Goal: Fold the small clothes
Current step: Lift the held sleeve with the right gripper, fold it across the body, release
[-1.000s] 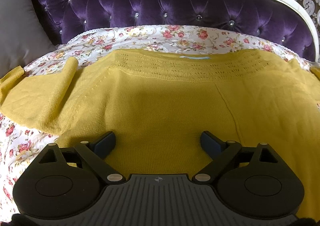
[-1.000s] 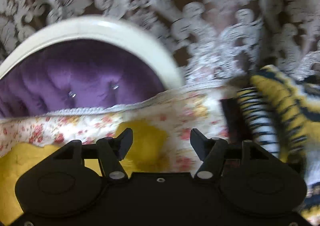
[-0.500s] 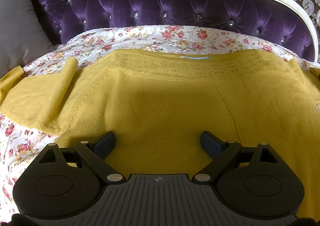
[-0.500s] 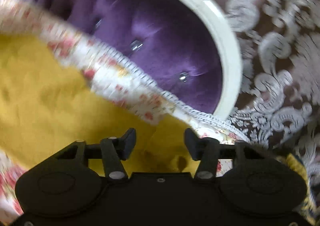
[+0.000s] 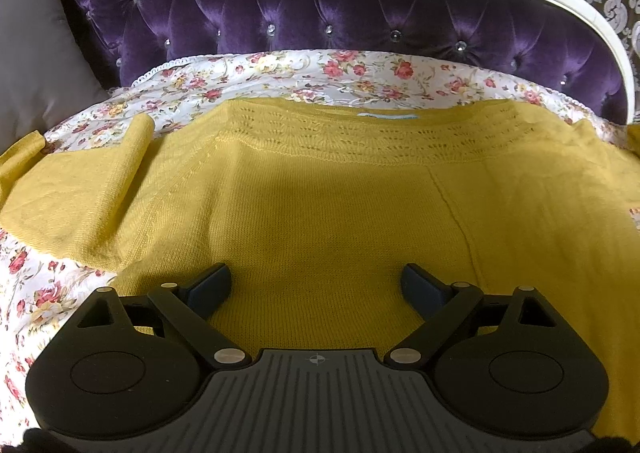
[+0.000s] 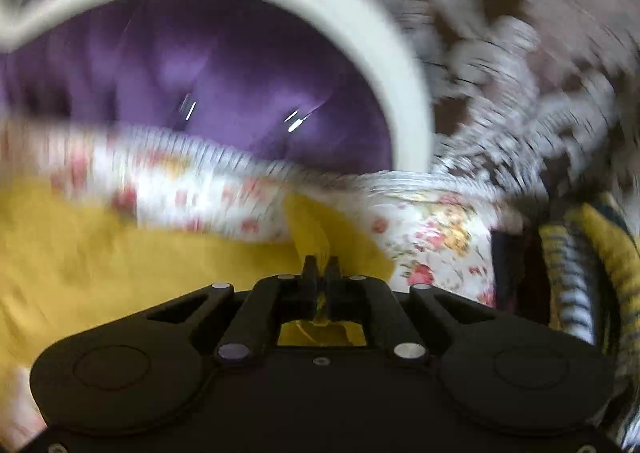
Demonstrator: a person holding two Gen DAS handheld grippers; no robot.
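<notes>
In the left wrist view, the sweater is lying spread flat on the floral bedsheet, with its neck edge toward the headboard and its back side up, as far as I can judge from the small label at the neck. It is spread like this probably so that the sleeves can be folded inward first. One sleeve is lying to the left of the sweater body, partly folded over itself. The left gripper is hovering over the lower part of the sweater, and its jaws are standing wide apart with nothing between them. I think it is waiting there, ready to press or to take the hem while the other hand is working. A grey pillow is leaning at the left end of the headboard.

In the right wrist view, everything is blurred, so this hand is moving fast. The right gripper is at the sweater's far corner, near the right end of the headboard, and its jaws are clenched on a bit of yellow fabric, most likely the other sleeve. The fabric is rising toward the jaws, so it is probably being lifted for folding over the body. A striped cloth is lying to the right of the sweater, at the bed's edge.
</notes>
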